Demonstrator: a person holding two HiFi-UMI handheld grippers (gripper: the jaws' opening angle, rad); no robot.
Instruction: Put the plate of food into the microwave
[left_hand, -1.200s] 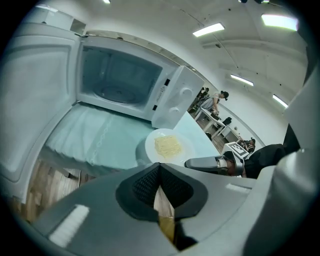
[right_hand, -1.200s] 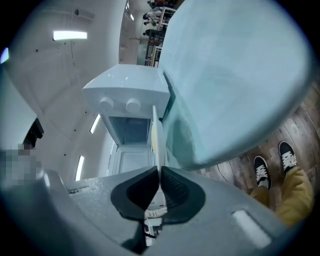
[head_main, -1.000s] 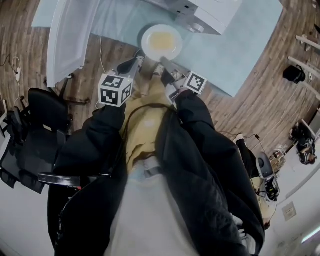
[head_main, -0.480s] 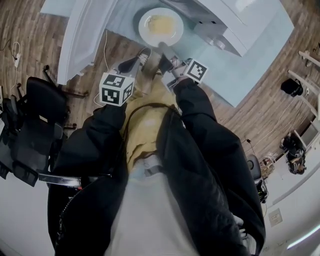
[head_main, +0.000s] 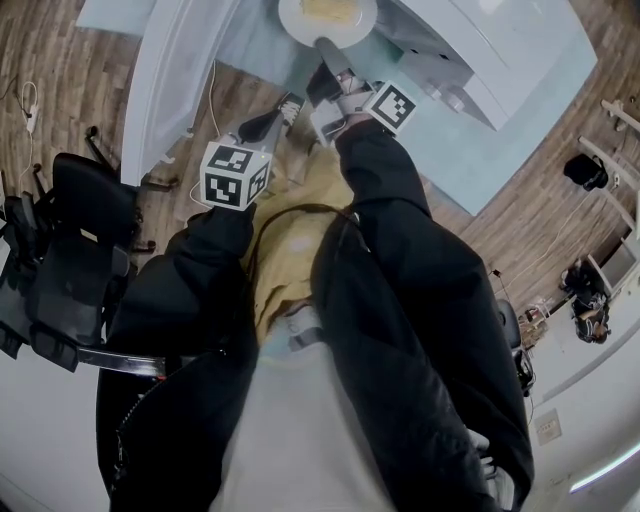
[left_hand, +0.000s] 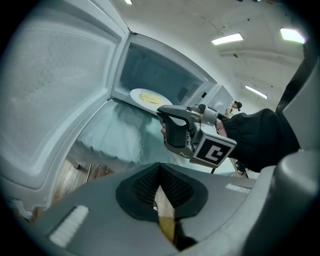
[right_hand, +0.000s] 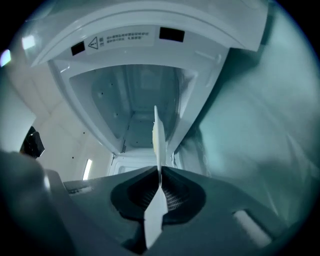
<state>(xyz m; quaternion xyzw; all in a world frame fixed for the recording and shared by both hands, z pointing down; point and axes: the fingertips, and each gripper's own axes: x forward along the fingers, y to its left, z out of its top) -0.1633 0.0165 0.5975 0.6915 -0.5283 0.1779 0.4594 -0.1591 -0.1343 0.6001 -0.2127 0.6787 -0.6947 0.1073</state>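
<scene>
A white plate (head_main: 325, 14) with pale yellow food is at the mouth of the open white microwave (head_main: 470, 50). My right gripper (head_main: 326, 46) is shut on its near rim. In the left gripper view the plate (left_hand: 150, 97) hangs level at the cavity's sill, with the right gripper (left_hand: 164, 114) clamped on its edge. Seen edge-on in the right gripper view, the plate (right_hand: 156, 135) is pinched in the right gripper (right_hand: 159, 175), and the cavity (right_hand: 135, 95) lies straight ahead. My left gripper (head_main: 288, 105) hangs lower and nearer, shut (left_hand: 160, 172) on nothing.
The microwave door (head_main: 170, 70) swings wide open to the left (left_hand: 55, 85). A pale blue-green cloth covers the table (head_main: 500, 130) under the microwave. A black chair (head_main: 60, 260) stands on the wood floor at the left.
My right gripper has carried the plate forward toward the microwave opening, up to the top edge of the head view. The left gripper has shifted only a little.
</scene>
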